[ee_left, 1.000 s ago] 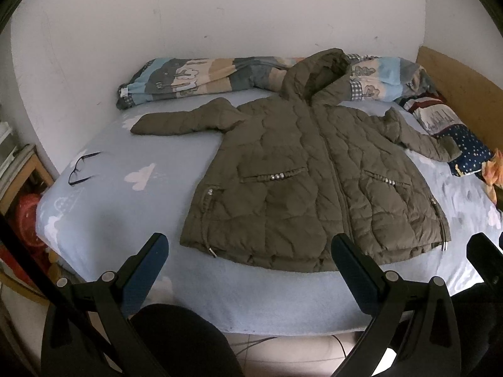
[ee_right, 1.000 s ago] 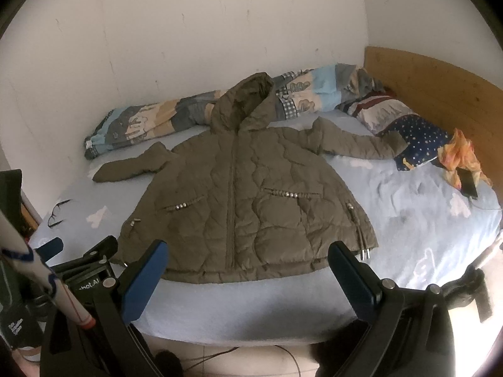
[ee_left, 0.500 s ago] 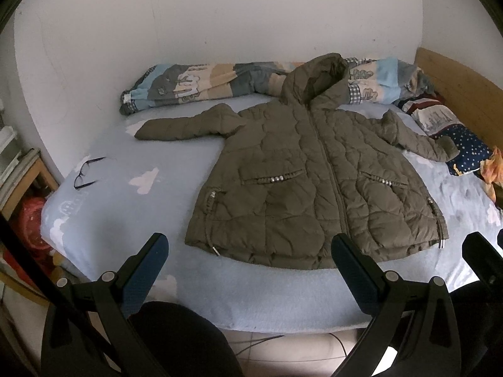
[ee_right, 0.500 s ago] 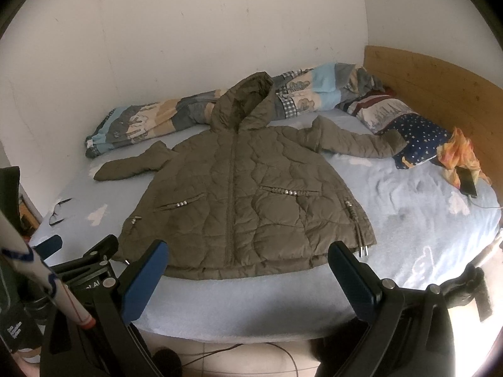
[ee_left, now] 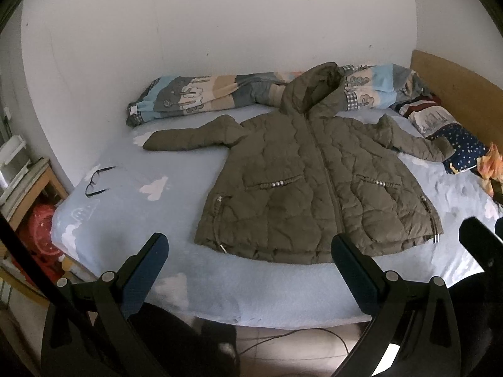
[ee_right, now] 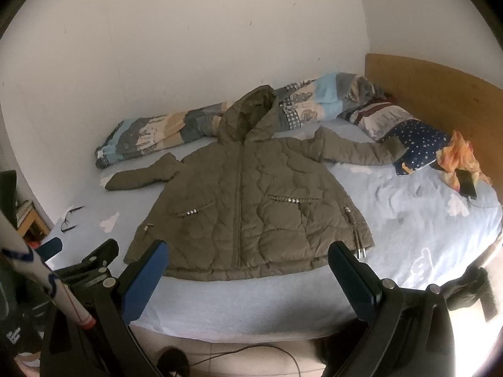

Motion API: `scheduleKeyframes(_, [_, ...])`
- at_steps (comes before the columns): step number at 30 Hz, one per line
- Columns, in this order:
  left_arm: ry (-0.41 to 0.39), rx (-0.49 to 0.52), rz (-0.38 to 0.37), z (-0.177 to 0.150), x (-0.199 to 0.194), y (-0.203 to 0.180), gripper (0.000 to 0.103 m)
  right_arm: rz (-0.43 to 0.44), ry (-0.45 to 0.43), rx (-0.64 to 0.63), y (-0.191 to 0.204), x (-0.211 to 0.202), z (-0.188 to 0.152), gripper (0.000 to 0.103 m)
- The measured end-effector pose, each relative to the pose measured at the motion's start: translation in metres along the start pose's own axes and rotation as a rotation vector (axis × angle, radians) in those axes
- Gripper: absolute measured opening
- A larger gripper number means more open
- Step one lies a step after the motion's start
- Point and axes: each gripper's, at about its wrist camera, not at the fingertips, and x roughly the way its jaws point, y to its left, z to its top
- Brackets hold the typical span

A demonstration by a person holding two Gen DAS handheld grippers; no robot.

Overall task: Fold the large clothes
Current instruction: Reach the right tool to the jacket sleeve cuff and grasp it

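An olive quilted hooded jacket (ee_left: 314, 185) (ee_right: 248, 207) lies flat, front up and zipped, on a light blue bed (ee_left: 151, 207) (ee_right: 424, 235). Both sleeves spread out sideways and the hood points toward the wall. My left gripper (ee_left: 250, 267) hovers open before the near edge of the bed, short of the jacket's hem, holding nothing. The right gripper (ee_right: 246, 270) is open too, its blue-padded fingers framing the hem from the near side without touching it.
A rolled patterned quilt (ee_left: 201, 97) lies along the wall. Pillows (ee_right: 411, 138), an orange cloth (ee_right: 459, 157) and a dark phone (ee_right: 467, 183) sit at the right by the wooden headboard (ee_right: 440, 94). Glasses (ee_left: 96, 180) lie on the left of the bed. A cable (ee_right: 251, 350) runs on the floor.
Both cameras have drawn back and tilted up a little, so the jacket appears slightly smaller and lower in view. The jacket itself has not moved.
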Motion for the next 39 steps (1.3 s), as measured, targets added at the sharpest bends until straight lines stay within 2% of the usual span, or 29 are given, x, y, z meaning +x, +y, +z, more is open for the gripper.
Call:
scheduleKeyframes(5, [0.024,-0.018,-0.016,0.009,0.017,0.003,0.103,0.016,0.017,-0.002,-0.001,0.006,-0.001,0.103])
scheduleKeyframes(9, [0.051,-0.013,-0.018,0.018,0.049,-0.003,0.103,0.003,0.041,0.01,-0.011,0.021,0.005,0.103])
scheduleKeyframes(14, [0.172,-0.016,-0.037,0.031,0.115,-0.01,0.103,-0.033,0.129,0.09,-0.043,0.056,0.004,0.103])
scheduleKeyframes(16, [0.193,-0.023,-0.029,0.038,0.135,-0.013,0.103,-0.046,0.157,0.135,-0.06,0.072,0.006,0.103])
scheduleKeyframes(22, [0.178,-0.001,-0.027,0.074,0.181,-0.033,0.103,-0.095,0.161,0.178,-0.086,0.107,0.028,0.103])
scheduleKeyframes(26, [0.163,0.014,-0.06,0.115,0.214,-0.059,0.103,-0.106,0.155,0.193,-0.096,0.129,0.048,0.103])
scheduleKeyframes(33, [0.067,0.023,-0.111,0.191,0.274,-0.105,0.103,-0.12,0.159,0.219,-0.129,0.171,0.086,0.103])
scheduleKeyframes(36, [0.084,0.031,-0.133,0.2,0.315,-0.112,0.103,-0.178,0.167,0.211,-0.15,0.191,0.104,0.103])
scheduleKeyframes(39, [0.154,0.023,-0.09,0.207,0.356,-0.105,0.103,-0.21,0.193,0.199,-0.176,0.215,0.122,0.103])
